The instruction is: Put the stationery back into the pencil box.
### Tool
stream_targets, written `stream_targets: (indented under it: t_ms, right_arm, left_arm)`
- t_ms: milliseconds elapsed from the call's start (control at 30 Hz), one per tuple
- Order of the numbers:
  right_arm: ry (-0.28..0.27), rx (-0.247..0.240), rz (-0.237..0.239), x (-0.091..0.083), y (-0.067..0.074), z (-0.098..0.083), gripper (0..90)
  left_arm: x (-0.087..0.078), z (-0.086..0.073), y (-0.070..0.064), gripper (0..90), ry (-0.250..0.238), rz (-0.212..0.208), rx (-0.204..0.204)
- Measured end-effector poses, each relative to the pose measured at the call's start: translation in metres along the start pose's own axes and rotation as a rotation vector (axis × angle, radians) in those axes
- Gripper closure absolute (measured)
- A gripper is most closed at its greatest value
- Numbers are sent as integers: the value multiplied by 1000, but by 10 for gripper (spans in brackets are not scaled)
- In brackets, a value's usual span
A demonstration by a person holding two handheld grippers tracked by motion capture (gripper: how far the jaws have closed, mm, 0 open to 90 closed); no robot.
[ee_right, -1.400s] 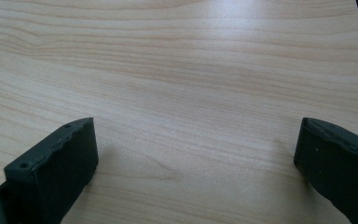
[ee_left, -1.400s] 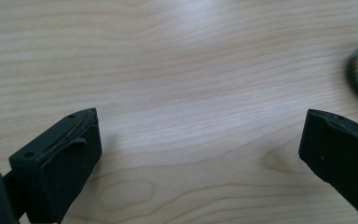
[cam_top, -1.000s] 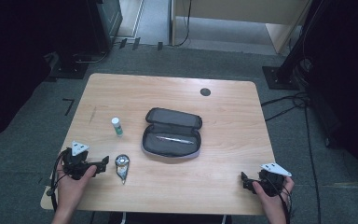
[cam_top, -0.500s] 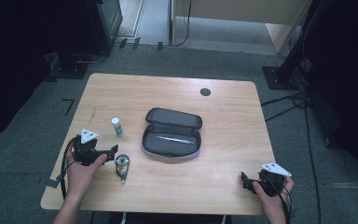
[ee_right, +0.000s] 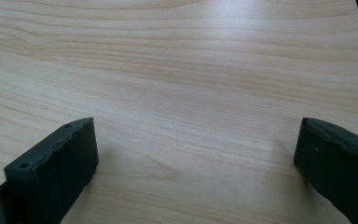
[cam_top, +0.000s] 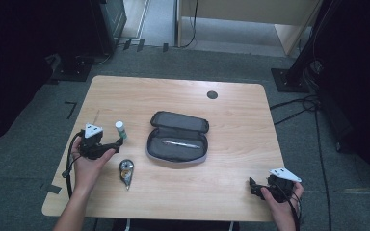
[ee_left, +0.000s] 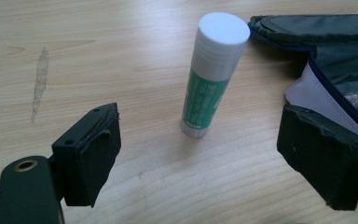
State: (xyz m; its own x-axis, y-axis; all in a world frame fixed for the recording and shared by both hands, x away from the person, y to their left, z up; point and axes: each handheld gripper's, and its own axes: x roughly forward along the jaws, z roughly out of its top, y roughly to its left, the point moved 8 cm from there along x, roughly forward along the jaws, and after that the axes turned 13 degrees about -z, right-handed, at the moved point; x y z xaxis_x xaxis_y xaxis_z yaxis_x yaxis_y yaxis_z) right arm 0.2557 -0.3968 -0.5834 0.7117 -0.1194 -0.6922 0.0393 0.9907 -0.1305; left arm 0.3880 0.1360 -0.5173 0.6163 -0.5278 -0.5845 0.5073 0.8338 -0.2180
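Note:
A glue stick with a white cap and green label stands upright on the wooden table. My left gripper points at it from the near side. Its jaws have just been closing, but they stand apart, with the stick just ahead of the pads and untouched. To the right lies an open grey pencil case with a pen inside. My right gripper rests open over bare wood at the near right corner.
A correction tape dispenser lies near the front, just right of my left hand. A dark round grommet sits in the far part of the table. A pale scuff marks the wood left of the glue stick.
My left gripper has moved from the table's near left edge forward and to the right, up to the glue stick. The right gripper has stayed in place.

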Motion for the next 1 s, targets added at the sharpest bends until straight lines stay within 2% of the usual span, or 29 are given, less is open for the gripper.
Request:
stream_targets:
  t_ms: [200,367,467,833,1000]
  right_arm:
    - [0,0,0,0,0,0,0]
    - [2,2,-1,0,0,0,0]
    - [1,-1,-1,0,0,0,0]
    - [1,-1,-1,0,0,0,0]
    - [2,1,-2,0,0,0,0]
  left_arm:
    - [8,7,0,190,-12,-1,3]
    - [15,10,1,228,-3,-4,7]
    - [18,11,1,264,-6,-2,-3]
    - [26,21,1,460,-3,34,7]
    - [28,22,-1,578,2,48,37]
